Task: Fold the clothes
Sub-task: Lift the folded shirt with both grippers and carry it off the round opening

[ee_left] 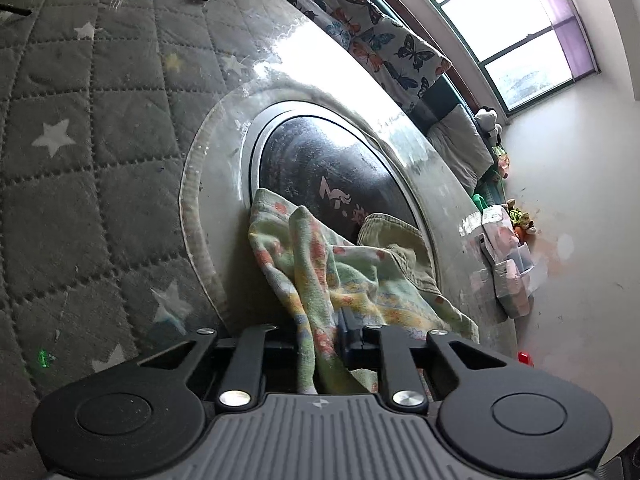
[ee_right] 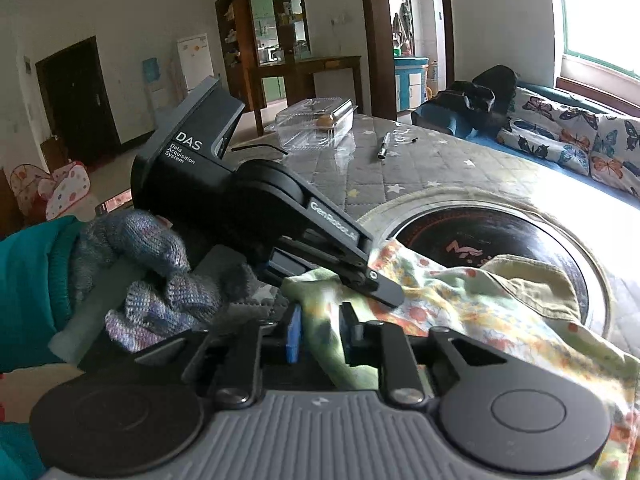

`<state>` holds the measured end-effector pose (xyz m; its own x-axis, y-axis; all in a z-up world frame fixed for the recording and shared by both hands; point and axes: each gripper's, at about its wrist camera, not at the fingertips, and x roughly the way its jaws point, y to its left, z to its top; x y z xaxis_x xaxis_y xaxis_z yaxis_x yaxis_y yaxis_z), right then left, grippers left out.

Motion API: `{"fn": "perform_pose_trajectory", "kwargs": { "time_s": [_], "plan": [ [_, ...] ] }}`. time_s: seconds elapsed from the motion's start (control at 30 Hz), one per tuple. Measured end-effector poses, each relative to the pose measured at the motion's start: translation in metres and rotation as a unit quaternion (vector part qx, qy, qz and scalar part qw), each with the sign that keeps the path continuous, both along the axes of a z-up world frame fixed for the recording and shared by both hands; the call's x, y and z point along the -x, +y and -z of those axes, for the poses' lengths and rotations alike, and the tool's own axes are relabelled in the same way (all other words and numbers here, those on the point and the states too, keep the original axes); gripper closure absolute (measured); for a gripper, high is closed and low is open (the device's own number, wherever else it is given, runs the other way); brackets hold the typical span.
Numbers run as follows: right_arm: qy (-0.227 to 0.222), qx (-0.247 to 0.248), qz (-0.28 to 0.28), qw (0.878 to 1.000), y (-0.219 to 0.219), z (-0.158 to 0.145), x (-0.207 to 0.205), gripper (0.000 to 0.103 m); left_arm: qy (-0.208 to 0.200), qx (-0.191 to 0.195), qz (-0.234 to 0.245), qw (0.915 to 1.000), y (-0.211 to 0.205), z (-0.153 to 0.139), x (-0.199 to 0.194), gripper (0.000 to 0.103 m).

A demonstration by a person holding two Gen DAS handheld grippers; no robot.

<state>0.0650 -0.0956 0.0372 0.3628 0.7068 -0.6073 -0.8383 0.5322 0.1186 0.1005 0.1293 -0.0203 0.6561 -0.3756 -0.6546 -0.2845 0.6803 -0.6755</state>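
A light green floral garment (ee_left: pixel 320 264) lies bunched over a round black cooktop (ee_left: pixel 320 168) set in the table. It also shows in the right wrist view (ee_right: pixel 460 300). My left gripper (ee_left: pixel 320 336) is shut on a fold of the garment, which runs down between its fingers. My right gripper (ee_right: pixel 320 340) is shut on the garment's near edge, right beside the left gripper (ee_right: pixel 352 276). A gloved hand (ee_right: pixel 152 272) holds the left gripper's handle. An olive corduroy part (ee_right: pixel 528 276) lies in the middle of the cloth.
The table wears a grey quilted star cover (ee_left: pixel 80 140) under clear plastic. A clear plastic box (ee_right: pixel 316 120), a pen (ee_right: pixel 383 146) and a black cable lie at its far side. A butterfly-print cushion (ee_right: pixel 580 140) lines a bench by the window.
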Motion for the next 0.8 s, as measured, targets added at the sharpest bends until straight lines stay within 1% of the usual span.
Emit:
{"fn": "perform_pose_trajectory", "kwargs": {
  "time_s": [0.07,0.13,0.23,0.3,0.33,0.4,0.57,0.6,0.67,0.8],
  "plan": [
    [-0.002,-0.003,0.009,1.000,-0.009,-0.001,-0.001,0.078,0.000,-0.004,0.000,1.0000,-0.001,0.000,0.000,0.085],
    [-0.004,-0.003,0.027,1.000,-0.017,-0.002,-0.004,0.078,-0.001,-0.007,-0.001,1.0000,-0.002,0.000,0.001,0.085],
    [-0.003,-0.001,0.071,0.997,-0.040,0.000,-0.016,0.076,-0.002,-0.013,0.000,0.9999,-0.003,-0.001,0.002,0.085],
    [-0.003,0.008,0.115,0.993,-0.058,0.005,-0.028,0.074,-0.002,-0.016,0.000,0.9999,-0.004,-0.001,0.002,0.085],
    [-0.002,0.011,0.136,0.991,-0.067,0.008,-0.035,0.073,-0.002,-0.018,0.000,0.9998,-0.004,-0.001,0.002,0.085],
    [0.005,0.015,0.180,0.984,-0.086,0.014,-0.048,0.068,-0.002,-0.022,0.000,0.9998,-0.006,-0.002,0.002,0.085],
    [0.005,0.016,0.280,0.960,-0.129,0.028,-0.076,0.066,-0.002,-0.031,0.001,0.9995,-0.009,-0.003,0.002,0.085],
    [0.004,0.016,0.291,0.957,-0.134,0.029,-0.080,0.060,-0.001,-0.032,0.001,0.9995,-0.009,-0.003,0.002,0.085],
    [0.000,0.017,0.318,0.948,-0.146,0.035,-0.088,0.056,-0.001,-0.035,0.001,0.9994,-0.009,-0.004,0.002,0.085],
    [0.015,0.013,0.340,0.940,-0.158,0.045,-0.096,0.055,-0.001,-0.045,0.003,0.9990,-0.012,-0.005,0.001,0.085]
  ]
}}
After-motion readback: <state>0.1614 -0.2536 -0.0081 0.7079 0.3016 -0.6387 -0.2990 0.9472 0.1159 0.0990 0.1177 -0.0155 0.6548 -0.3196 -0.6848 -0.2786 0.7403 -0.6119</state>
